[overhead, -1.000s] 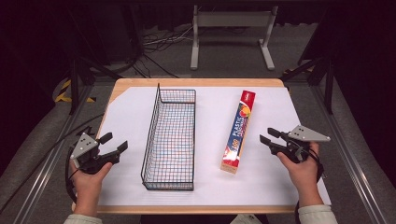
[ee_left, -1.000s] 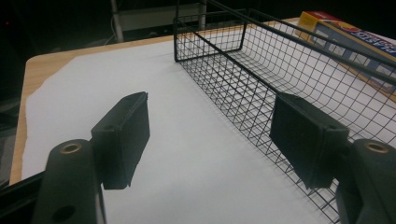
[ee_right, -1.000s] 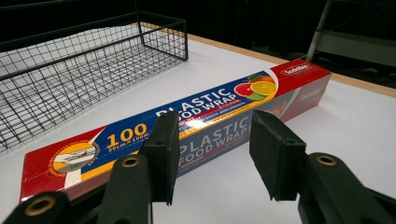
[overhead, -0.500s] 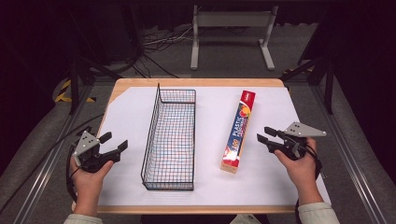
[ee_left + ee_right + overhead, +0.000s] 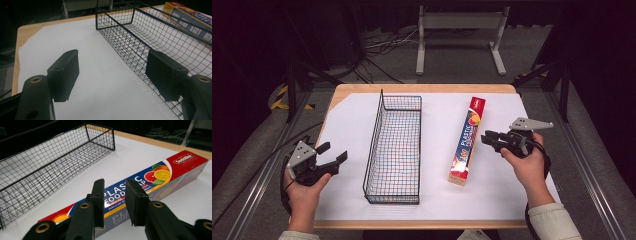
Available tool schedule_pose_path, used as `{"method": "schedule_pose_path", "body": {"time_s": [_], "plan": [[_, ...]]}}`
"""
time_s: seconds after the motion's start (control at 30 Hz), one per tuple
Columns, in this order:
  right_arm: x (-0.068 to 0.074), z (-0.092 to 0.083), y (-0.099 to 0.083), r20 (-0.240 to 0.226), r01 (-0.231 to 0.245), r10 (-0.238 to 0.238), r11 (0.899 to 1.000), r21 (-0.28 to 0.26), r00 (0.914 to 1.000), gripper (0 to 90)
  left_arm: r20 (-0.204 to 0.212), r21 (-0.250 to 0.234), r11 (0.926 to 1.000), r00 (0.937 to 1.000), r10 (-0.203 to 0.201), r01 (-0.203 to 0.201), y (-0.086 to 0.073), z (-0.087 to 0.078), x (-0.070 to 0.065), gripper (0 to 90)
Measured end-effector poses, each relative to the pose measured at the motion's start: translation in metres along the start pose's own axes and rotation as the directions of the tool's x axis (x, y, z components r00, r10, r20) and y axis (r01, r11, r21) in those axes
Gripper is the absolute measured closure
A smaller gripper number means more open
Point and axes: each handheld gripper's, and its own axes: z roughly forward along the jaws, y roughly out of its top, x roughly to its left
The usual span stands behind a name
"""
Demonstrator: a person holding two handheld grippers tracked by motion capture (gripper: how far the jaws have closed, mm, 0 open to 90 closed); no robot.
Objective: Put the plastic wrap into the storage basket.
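the right gripper (image 5: pixel 490 140), jaws a narrow gap apart and holding nothing, hovers just beside the long plastic wrap box (image 5: pixel 467 141), which lies flat on the table (image 5: pixel 347 105) in front of it. the left gripper (image 5: pixel 332 159), wide open and empty, waits near the empty wire basket (image 5: pixel 394 145). nothing looks moved yet; open paper surrounds both, though the basket's rim stands close beyond the box.

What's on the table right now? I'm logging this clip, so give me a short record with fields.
surface: table under a white sheet
basket: black wire basket, empty, left of centre
box: plastic food wrap box, lying flat beside the basket
left gripper: jaws open, apart from basket
right gripper: jaws narrowly open, near the box, holding nothing
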Motion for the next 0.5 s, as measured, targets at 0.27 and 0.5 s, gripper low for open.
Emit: {"method": "schedule_pose_path", "body": {"time_s": [0.27,0.5], "plan": [[0.005,0.006,0.019,-0.044,0.005,-0.003,0.999,0.041,0.999,81.9,0.003,0.002,0.9999,0.9999,-0.011,0.011,0.0,-0.001,0.001,27.5],[0.01,0.013,0.03,-0.098,0.017,-0.005,0.993,0.116,0.9951,90.0,0.007,0.002,0.9999,0.9999,-0.015,0.015,0.0,-0.003,0.002,27.4]]}}
